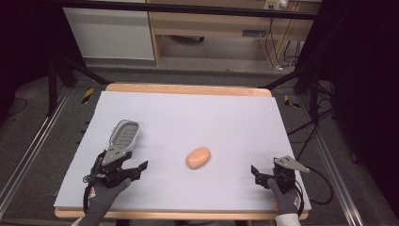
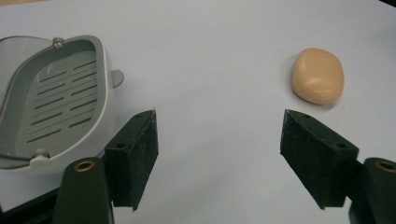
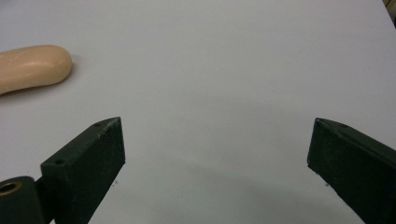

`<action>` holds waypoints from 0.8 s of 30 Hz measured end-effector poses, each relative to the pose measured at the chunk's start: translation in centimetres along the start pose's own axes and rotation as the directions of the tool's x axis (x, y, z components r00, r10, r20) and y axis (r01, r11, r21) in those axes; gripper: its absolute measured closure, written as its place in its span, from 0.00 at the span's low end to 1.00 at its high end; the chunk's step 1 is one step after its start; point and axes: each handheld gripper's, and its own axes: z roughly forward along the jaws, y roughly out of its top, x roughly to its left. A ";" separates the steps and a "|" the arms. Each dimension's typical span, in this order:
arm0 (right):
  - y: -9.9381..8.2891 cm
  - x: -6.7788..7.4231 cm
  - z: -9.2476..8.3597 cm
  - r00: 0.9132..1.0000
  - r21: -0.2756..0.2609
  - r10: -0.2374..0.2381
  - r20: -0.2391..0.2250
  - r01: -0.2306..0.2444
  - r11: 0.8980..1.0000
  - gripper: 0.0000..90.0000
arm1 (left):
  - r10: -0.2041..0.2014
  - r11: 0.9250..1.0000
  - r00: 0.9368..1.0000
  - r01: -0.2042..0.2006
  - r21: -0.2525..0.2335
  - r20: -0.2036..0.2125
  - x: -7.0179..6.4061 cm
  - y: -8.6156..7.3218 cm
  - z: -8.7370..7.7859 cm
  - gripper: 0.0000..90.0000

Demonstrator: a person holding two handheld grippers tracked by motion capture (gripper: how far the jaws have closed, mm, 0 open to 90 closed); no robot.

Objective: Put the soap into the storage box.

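Observation:
A peach-coloured bar of soap lies near the middle of the white table top. A grey slotted soap dish sits to its left. My left gripper rests just in front of the dish, open, with nothing between its jaws. In the left gripper view the dish is at the left and the soap at the upper right, beyond my left gripper. My right gripper stands open near the front right edge; in its own view this gripper is empty and the soap lies far left.
The white sheet covers a wooden table whose edge shows at the back. Black frame legs and cables stand beside the table. Wooden furniture stands behind it on the floor.

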 end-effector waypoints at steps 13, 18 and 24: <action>-0.1 0.0 0.0 1.000 0.003 0.011 -0.005 -0.011 1.000 0.05 | 0.026 1.000 0.999 -0.026 0.004 0.028 -1.6 1.8 1.3 0.28; -0.1 0.0 0.0 1.000 0.007 0.020 -0.006 -0.020 1.000 0.05 | 0.034 0.999 0.999 -0.034 0.004 0.042 -2.2 2.3 1.9 0.27; -0.1 0.1 0.1 1.000 0.011 0.016 -0.009 -0.016 1.000 0.05 | 0.044 0.999 0.997 -0.044 0.002 0.057 -2.8 2.8 2.5 0.26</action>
